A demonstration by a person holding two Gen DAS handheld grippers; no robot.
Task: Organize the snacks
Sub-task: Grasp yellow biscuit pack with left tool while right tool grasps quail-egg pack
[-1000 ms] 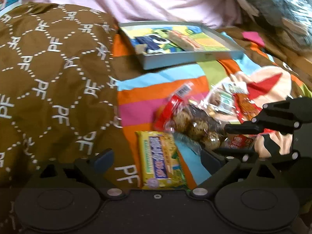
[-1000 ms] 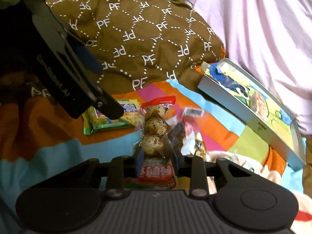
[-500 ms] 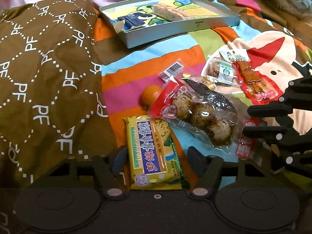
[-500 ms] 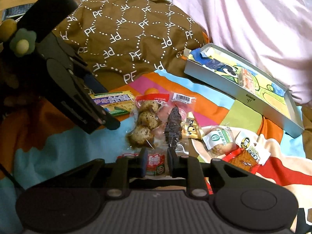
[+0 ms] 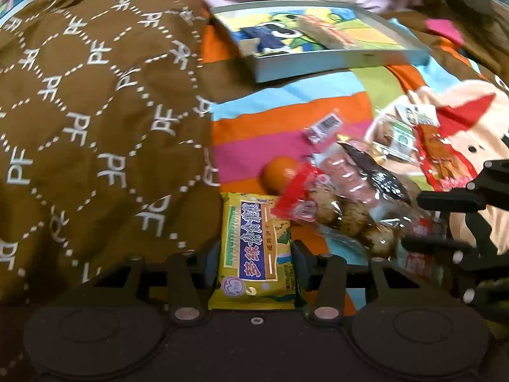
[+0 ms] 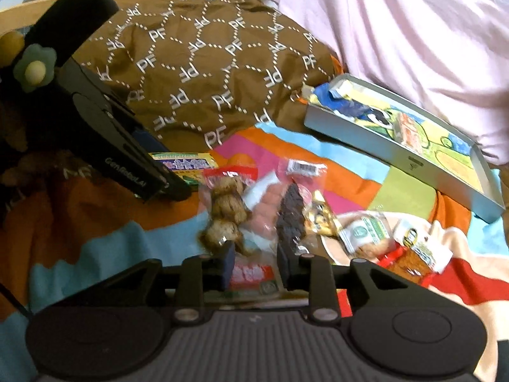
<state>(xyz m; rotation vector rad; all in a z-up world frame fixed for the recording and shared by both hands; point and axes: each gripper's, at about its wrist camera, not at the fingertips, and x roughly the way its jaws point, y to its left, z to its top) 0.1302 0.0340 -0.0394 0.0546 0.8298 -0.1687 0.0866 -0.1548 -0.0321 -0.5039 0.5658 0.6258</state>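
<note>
My left gripper [image 5: 254,265] is closed on one yellow cracker packet [image 5: 256,248], blue label with orange characters, its near end between my fingers, its far end by the egg bag [image 5: 337,219]. My right gripper [image 6: 256,262] stands part open over a red-printed packet [image 6: 251,275]; I cannot tell whether it touches. On the striped bedspread [image 5: 270,124] lie one orange [image 5: 280,173], one bag of brown eggs, one pink sausage pack [image 6: 267,203], one dark dried strip [image 6: 289,216]. Behind sits one grey tray [image 6: 381,151] holding two snacks.
</note>
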